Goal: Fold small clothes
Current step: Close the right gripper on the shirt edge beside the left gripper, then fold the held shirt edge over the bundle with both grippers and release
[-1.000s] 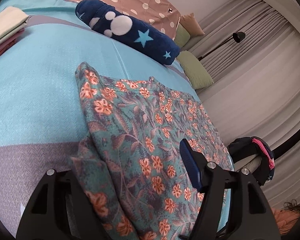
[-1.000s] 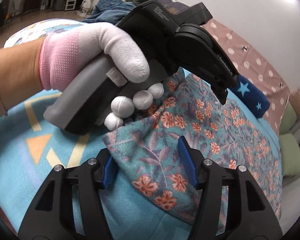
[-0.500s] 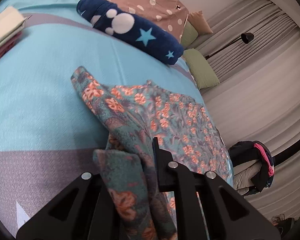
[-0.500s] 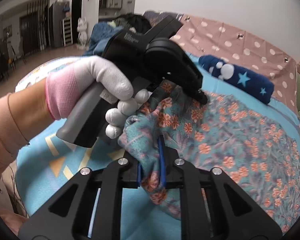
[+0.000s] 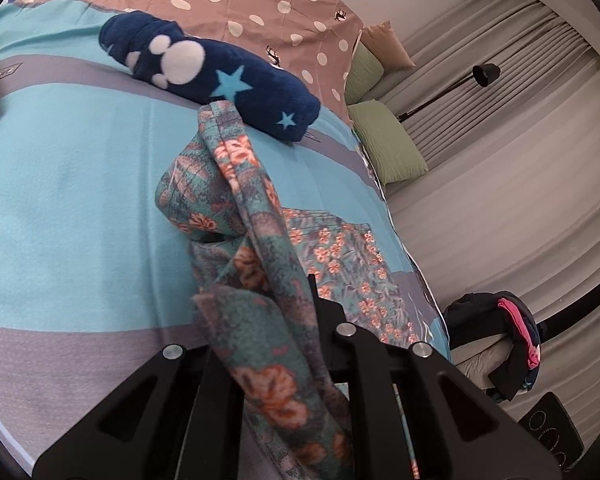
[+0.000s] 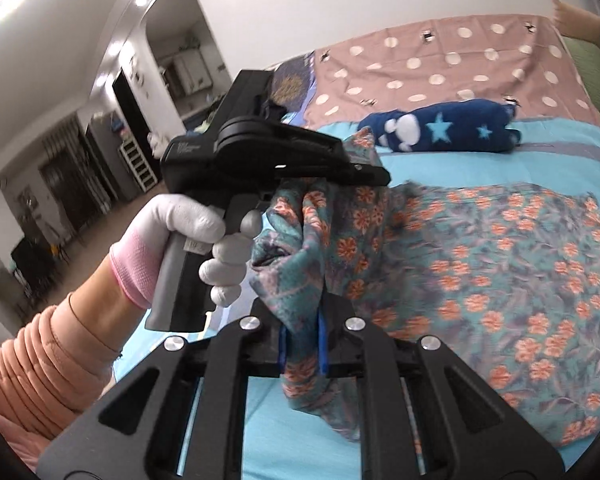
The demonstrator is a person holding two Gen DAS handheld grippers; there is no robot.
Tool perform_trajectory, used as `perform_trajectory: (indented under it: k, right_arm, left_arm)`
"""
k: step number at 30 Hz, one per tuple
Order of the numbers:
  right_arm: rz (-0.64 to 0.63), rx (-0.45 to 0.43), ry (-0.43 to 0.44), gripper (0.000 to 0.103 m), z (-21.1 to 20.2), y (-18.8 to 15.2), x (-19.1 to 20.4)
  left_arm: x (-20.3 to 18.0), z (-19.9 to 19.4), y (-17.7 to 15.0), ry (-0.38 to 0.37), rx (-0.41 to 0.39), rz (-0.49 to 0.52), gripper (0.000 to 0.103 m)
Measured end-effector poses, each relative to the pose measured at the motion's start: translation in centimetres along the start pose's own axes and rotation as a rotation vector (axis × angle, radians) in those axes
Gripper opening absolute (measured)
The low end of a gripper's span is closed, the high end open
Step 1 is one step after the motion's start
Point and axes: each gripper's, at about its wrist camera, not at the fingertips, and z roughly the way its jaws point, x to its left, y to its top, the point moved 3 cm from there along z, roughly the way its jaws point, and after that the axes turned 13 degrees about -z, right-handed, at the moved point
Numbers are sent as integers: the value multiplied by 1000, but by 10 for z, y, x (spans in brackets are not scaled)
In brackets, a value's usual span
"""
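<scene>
On the bed [image 5: 60, 184], covered by a turquoise and grey spread, a floral garment [image 6: 500, 272] in teal with orange flowers is spread out, its near edge lifted off the cover. That lifted edge is pinched in the right gripper [image 6: 302, 344], whose fingers have just been closing and are now nearly together with a bunched fold of the cloth clamped between the blue pads. Another part of the same edge is clamped in the left gripper [image 5: 276, 360], its fingers also having just been closing; they are pressed tight on a thick twist of the fabric, which rises in a loop in front of the left camera and blocks much of the middle of that view. In the right view, the left gripper's black body and the white-gloved hand [image 6: 188, 248] that grips its handle fill the left half of the picture and hide the bed behind them; a peach sleeve [image 6: 36, 360] is seen at the near left. At the far side of the bed a rolled navy blanket [image 5: 216, 80] with white dots and blue stars is laid across the cover, well apart from the garment's flat part. Beyond it a pink polka-dot sheet [image 5: 260, 4] is seen. To the right of the bed, green cushions [image 5: 384, 148], a black lamp [image 5: 484, 74], grey curtains [image 5: 520, 168] and a pile of dark clothes [image 5: 496, 340] are visible.
</scene>
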Motion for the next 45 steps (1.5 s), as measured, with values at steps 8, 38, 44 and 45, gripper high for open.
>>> perform_trajectory:
  k: [8,38,44,45]
  right_arm:
    - [103,-57,-9,11,-40,-11,-48]
    - [463,-126,-151,11,-133,-107,-188]
    - [502,-89,-156,12,-135,-125,-194]
    - [504,-85,-156,12,-136,-127,-193]
  left_arm:
    - [-47,45,-5,49,27,20,8]
    - [-173,226,-61,310,216,339,21]
    - [-198,206,-64,230,161,422,42]
    - [-203,195,-66,214,139,449,44]
